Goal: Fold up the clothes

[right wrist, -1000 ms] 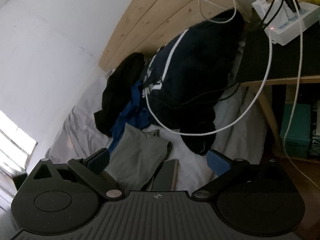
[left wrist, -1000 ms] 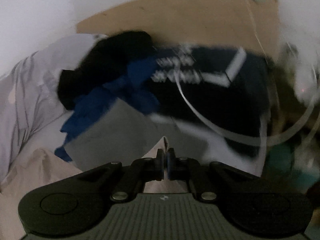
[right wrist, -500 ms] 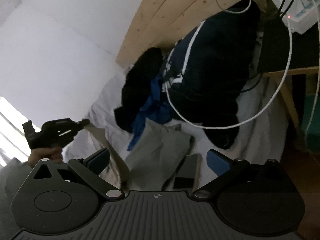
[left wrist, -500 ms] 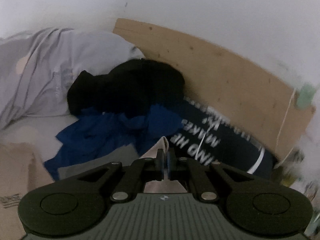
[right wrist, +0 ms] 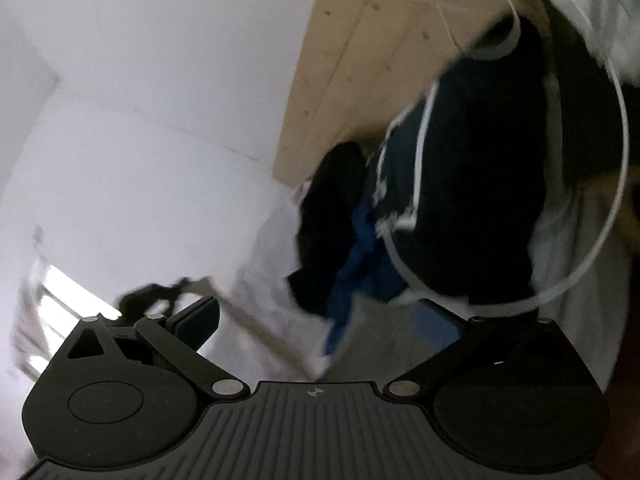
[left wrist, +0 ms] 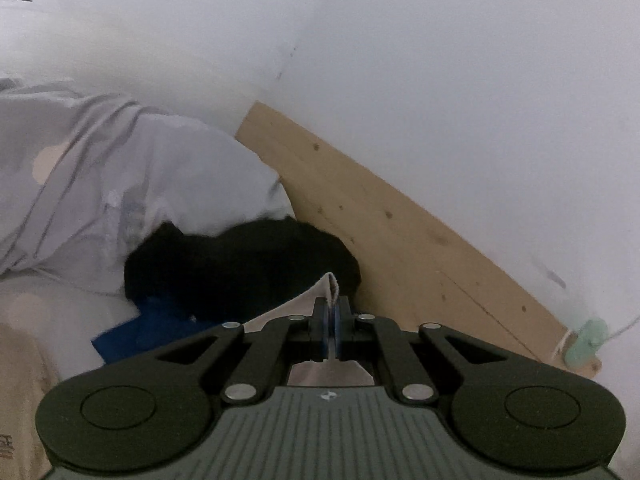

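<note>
Holding tight: your left claw (left wrist: 330,322) is closed on the edge of a pale beige cloth (left wrist: 320,292) (a little fold pokes up between the blue pads).
Beige cloth: it hangs down from that claw toward the camera; in the right view it shows as a blurry pale strip (right wrist: 256,326) going down to the bed.
Right claw: your right claw (right wrist: 318,326) is wide open, with nothing between its two fingers.
Clothes pile: a black garment (left wrist: 240,268) lies against the wooden headboard (left wrist: 384,240), and a blue garment (left wrist: 148,330) peeks out from under it.
Dark top: a navy top with white stripes (right wrist: 460,184) sits beside the black one, right next to the blue one.
Bed: the pile rests on a white sheet (left wrist: 60,312), near a pale pillow (left wrist: 140,184).
Cable: a white cable (right wrist: 616,200) loops over the navy top.
Blur: the right view is smeared, so small things there are hard to tell.
</note>
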A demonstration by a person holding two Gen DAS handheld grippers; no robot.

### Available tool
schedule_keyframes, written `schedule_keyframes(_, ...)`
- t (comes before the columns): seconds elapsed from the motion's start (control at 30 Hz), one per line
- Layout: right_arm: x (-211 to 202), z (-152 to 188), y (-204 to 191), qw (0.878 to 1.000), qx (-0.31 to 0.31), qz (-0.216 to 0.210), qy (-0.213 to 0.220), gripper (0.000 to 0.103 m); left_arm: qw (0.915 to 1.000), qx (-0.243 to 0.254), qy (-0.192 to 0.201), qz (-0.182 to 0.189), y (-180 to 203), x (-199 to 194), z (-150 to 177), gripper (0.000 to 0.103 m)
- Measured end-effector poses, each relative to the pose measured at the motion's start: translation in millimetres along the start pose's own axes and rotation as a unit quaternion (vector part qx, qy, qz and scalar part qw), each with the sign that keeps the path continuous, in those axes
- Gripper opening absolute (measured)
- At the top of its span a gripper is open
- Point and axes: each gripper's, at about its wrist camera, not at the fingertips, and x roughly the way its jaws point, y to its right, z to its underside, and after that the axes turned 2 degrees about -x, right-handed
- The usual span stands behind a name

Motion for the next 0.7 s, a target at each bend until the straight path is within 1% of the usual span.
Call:
schedule_keyframes(0.1, 22, -7, -11, 0.998, -0.058, 0.025, -0.03, 0.103, 0.9999, 0.009, 0.01, 0.004, 3, 0, -15, 0.006)
schedule_keyframes(0.2, 51, -1, -21, 0.992, -0.101, 0.023, -0.074, 0.103, 0.9998, 0.014, 0.009, 0.006, 5, 2, -25, 0.006)
schedule_keyframes(0.3, 97, 21, -38, 0.979, -0.15, 0.008, -0.139, 0.103, 0.9997, 0.025, 0.001, 0.007, 7, -1, -31, 0.006)
schedule_keyframes(0.4, 156, 62, -57, 0.958, -0.203, -0.021, -0.201, 0.103, 0.9988, 0.045, -0.005, 0.016, 10, -12, -32, 0.006)
schedule_keyframes(0.5, 215, 113, -70, 0.942, -0.24, -0.041, -0.231, 0.103, 0.9981, 0.056, -0.005, 0.027, 8, -27, -32, 0.006)
schedule_keyframes(0.57, 249, 152, -70, 0.936, -0.256, -0.037, -0.239, 0.103, 0.9978, 0.062, -0.005, 0.023, 5, -35, -34, 0.006)
schedule_keyframes(0.63, 279, 189, -68, 0.936, -0.261, -0.028, -0.234, 0.103, 0.9975, 0.069, -0.007, 0.015, -1, -41, -35, 0.006)
schedule_keyframes(0.67, 295, 206, -69, 0.936, -0.264, -0.033, -0.233, 0.103, 0.9973, 0.072, -0.009, 0.01, -4, -44, -36, 0.006)
schedule_keyframes(0.7, 308, 222, -70, 0.934, -0.269, -0.036, -0.232, 0.1, 0.9972, 0.074, -0.01, 0.003, -9, -47, -37, 0.006)
